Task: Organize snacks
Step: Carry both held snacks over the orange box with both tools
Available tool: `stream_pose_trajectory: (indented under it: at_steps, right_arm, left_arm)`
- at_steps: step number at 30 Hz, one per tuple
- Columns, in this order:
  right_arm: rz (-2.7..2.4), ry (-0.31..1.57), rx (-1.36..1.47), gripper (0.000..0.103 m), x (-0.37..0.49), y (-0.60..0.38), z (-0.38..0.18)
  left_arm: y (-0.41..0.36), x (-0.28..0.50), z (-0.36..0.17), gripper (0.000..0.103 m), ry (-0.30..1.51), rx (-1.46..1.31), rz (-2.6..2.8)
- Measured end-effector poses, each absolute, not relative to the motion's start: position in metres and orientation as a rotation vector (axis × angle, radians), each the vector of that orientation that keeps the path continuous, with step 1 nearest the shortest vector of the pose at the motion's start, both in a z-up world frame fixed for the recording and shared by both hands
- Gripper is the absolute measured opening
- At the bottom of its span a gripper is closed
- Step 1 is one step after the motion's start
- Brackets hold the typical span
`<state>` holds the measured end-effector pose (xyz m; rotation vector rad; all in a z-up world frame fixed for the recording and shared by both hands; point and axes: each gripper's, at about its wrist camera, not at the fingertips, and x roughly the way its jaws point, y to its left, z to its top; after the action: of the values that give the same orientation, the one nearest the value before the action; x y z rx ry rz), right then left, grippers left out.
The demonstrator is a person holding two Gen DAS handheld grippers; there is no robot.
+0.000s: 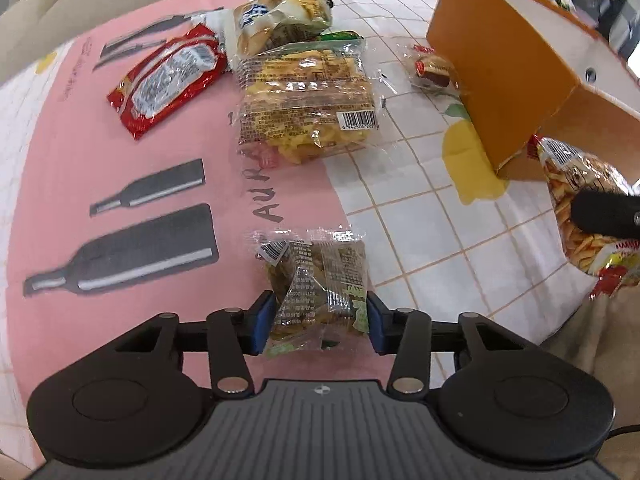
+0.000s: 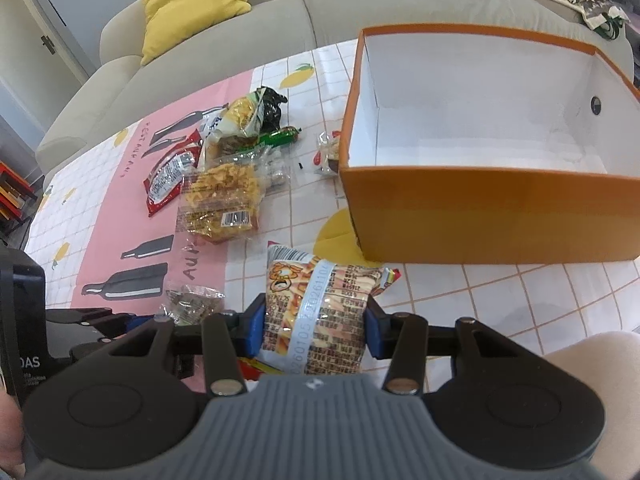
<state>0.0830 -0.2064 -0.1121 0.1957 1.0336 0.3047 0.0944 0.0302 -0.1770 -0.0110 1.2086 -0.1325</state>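
The left hand-held gripper (image 1: 320, 326) points steeply down at the tabletop (image 1: 420, 216). Its blue pads (image 1: 264, 326) sit against both sides of a small clear packet of greenish snacks (image 1: 316, 280), and the packet lies on the pink part of the cloth, at the edge of the white tiled pattern. The jaws pinch this packet.

The right hand-held gripper (image 2: 314, 330) holds a bag of stick-shaped snacks (image 2: 320, 300) with a barcode at its far end. The pads press the bag on both sides. The bag is just in front of the orange box (image 2: 480, 216), near the box's closest corner.

The orange box stands open on the tabletop, and its white interior holds nothing visible. A small wrapped sweet (image 2: 328, 152) lies against its left wall.

The remaining snacks form a group on the cloth, well apart from both grippers:
- a clear bag of yellow crisps (image 1: 308, 100), barcode facing up;
- a red packet (image 1: 168, 80) with a white label, to its left;
- a pale bag (image 1: 280, 16) beyond it, partly overlapped by the crisps;
- a green wrapped stick (image 2: 280, 136) beside them.

A beige sofa (image 2: 280, 32) with a yellow cushion (image 2: 192, 4) stands behind the tabletop.
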Motion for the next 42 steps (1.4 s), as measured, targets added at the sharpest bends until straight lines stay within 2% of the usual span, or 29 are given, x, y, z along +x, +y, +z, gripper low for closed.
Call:
stream_pose_trajectory:
  at_steps: [4, 10, 17, 21, 28, 42]
  right_arm:
    - [0.321, 1.006, 0.185, 0.046, 0.081, -0.208, -0.099]
    - [0.388, 0.98, 0.188, 0.046, 0.085, -0.214, -0.071]
    - [0.409, 0.908, 0.11, 0.046, 0.105, -0.237, -0.026]
    - [0.371, 0.897, 0.093, 0.046, 0.125, -0.263, -0.011]
    - [0.273, 0.937, 0.068, 0.046, 0.161, -0.306, -0.018]
    - [0.263, 1.102, 0.051, 0.046, 0.214, -0.336, -0.091]
  left_arm:
    - [0.035, 0.09, -0.16, 0.051, 1.163, -0.084, -0.144]
    - [0.029, 0.096, -0.099, 0.051, 1.05, -0.168, -0.226]
    - [-0.011, 0.126, -0.032, 0.051, 0.923, -0.144, -0.37]
    - [-0.039, 0.148, -0.015, 0.051, 0.891, -0.109, -0.428]
    - [-0.091, 0.185, -0.022, 0.051, 0.918, -0.029, -0.532]
    - [-0.152, 0.221, -0.081, 0.051, 1.079, 0.202, -0.625]
